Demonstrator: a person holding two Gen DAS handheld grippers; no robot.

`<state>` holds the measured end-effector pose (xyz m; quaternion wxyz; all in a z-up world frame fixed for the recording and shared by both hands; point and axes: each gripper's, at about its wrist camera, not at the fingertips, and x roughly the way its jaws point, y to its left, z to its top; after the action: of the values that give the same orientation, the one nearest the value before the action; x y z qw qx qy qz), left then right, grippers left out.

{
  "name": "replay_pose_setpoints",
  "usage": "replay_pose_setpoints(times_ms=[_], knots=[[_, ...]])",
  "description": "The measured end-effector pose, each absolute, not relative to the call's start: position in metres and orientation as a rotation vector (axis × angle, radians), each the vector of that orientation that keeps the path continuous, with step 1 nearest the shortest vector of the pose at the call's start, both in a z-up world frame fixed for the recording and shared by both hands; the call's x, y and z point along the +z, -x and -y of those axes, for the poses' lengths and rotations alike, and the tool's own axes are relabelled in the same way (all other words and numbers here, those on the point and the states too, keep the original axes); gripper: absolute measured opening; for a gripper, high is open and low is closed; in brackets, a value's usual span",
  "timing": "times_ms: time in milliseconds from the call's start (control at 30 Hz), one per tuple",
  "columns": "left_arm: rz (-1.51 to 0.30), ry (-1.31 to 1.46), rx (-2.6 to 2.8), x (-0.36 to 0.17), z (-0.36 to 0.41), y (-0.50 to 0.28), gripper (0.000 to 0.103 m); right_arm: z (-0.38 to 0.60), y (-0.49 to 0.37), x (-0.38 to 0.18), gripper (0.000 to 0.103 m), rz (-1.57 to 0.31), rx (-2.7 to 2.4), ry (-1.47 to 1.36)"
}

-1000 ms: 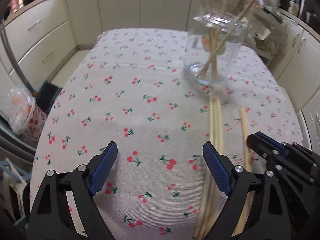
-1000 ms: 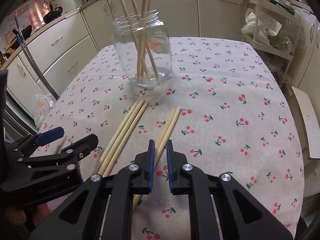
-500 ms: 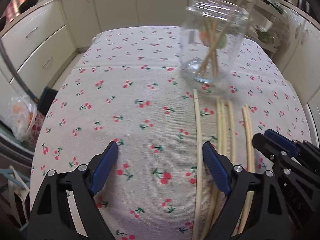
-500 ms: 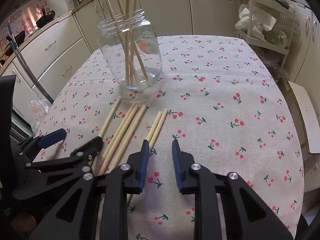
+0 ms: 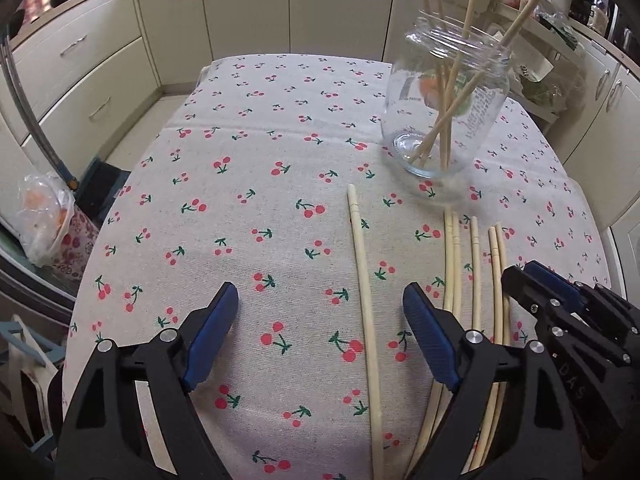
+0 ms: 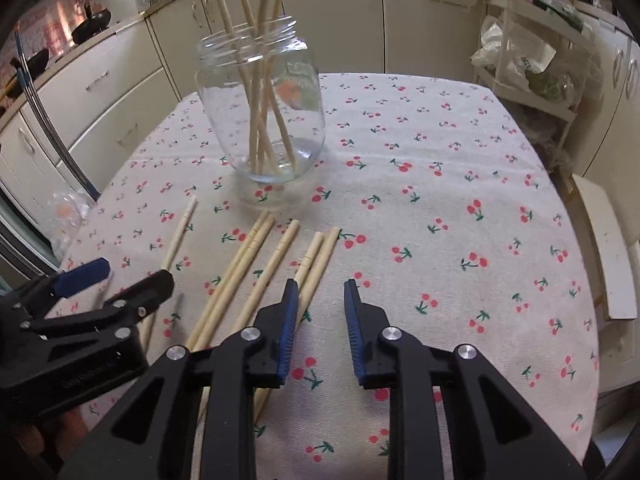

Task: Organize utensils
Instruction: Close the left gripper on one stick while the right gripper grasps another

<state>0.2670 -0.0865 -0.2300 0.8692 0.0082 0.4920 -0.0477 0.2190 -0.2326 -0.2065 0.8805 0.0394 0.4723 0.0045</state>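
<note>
A clear glass jar (image 5: 444, 108) (image 6: 262, 112) stands on the cherry-print tablecloth and holds several wooden chopsticks. More chopsticks lie flat in front of it: a single one (image 5: 362, 280) (image 6: 176, 236) apart to the left, a group of three (image 5: 456, 272) (image 6: 248, 264), and a pair (image 5: 498, 280) (image 6: 316, 264). My left gripper (image 5: 320, 320) is open and empty, its jaws either side of the single chopstick. My right gripper (image 6: 320, 312) is open and empty, just right of the pair. Each gripper shows in the other's view.
Cream kitchen cabinets (image 5: 248, 12) surround the table. A plastic bag (image 5: 44, 216) sits on the floor at the left. A white shelf rack (image 6: 532, 64) with bags stands at the right. The tablecloth (image 6: 460, 220) drops off at the table edges.
My right gripper has opened from nearly shut. One chopstick now lies apart to the left of the others. My left gripper has shifted so that it straddles this chopstick.
</note>
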Motion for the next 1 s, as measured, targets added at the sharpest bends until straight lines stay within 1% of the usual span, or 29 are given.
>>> replay_pose_setpoints(times_ms=[33,100,333,400,433,467,633,733,800,833,867,900,933,1000], knots=[[-1.030,-0.013,-0.103,-0.229,0.085,-0.268,0.081,0.233,-0.218,-0.207,0.022,-0.989,0.015,-0.073],[-1.033,-0.004,-0.111,-0.229,0.081,-0.272,0.081,0.233,-0.217,-0.207,0.017,-0.998,0.014,-0.028],[-1.040,0.030,-0.141,-0.229,0.074,-0.287,0.081,0.231,-0.229,-0.208,0.016,-1.011,0.047,-0.012],[-1.042,0.024,-0.152,-0.230,0.075,-0.292,0.076,0.223,-0.230,-0.208,0.016,-1.022,0.112,0.032],[-1.047,0.021,-0.165,-0.231,0.077,-0.294,0.071,0.218,-0.228,-0.208,0.015,-1.030,0.140,0.066],[-1.050,0.018,-0.173,-0.231,0.077,-0.296,0.069,0.217,-0.227,-0.207,0.013,-1.038,0.154,0.082],[-1.047,0.005,-0.187,-0.233,0.082,-0.303,0.065,0.230,-0.230,-0.207,0.012,-1.057,0.124,0.047],[-1.041,-0.013,-0.195,-0.233,0.090,-0.303,0.063,0.229,-0.234,-0.207,0.014,-1.050,0.095,0.032],[-1.035,-0.033,-0.207,-0.235,0.095,-0.302,0.053,0.228,-0.233,-0.207,0.014,-1.048,0.104,0.034],[-1.025,-0.049,-0.202,-0.235,0.097,-0.301,0.038,0.228,-0.231,-0.207,0.012,-1.051,0.110,0.040],[-1.021,-0.061,-0.209,-0.235,0.099,-0.300,0.019,0.228,-0.230,-0.207,0.010,-1.053,0.113,0.046],[-1.021,-0.063,-0.224,-0.235,0.100,-0.300,0.012,0.230,-0.229,-0.206,0.009,-1.057,0.120,0.048],[-1.024,-0.056,-0.245,-0.235,0.100,-0.300,0.006,0.232,-0.228,-0.206,0.009,-1.061,0.127,0.041],[-1.013,-0.071,-0.247,-0.234,0.100,-0.297,0.005,0.237,-0.227,-0.205,0.008,-1.068,0.132,0.012]])
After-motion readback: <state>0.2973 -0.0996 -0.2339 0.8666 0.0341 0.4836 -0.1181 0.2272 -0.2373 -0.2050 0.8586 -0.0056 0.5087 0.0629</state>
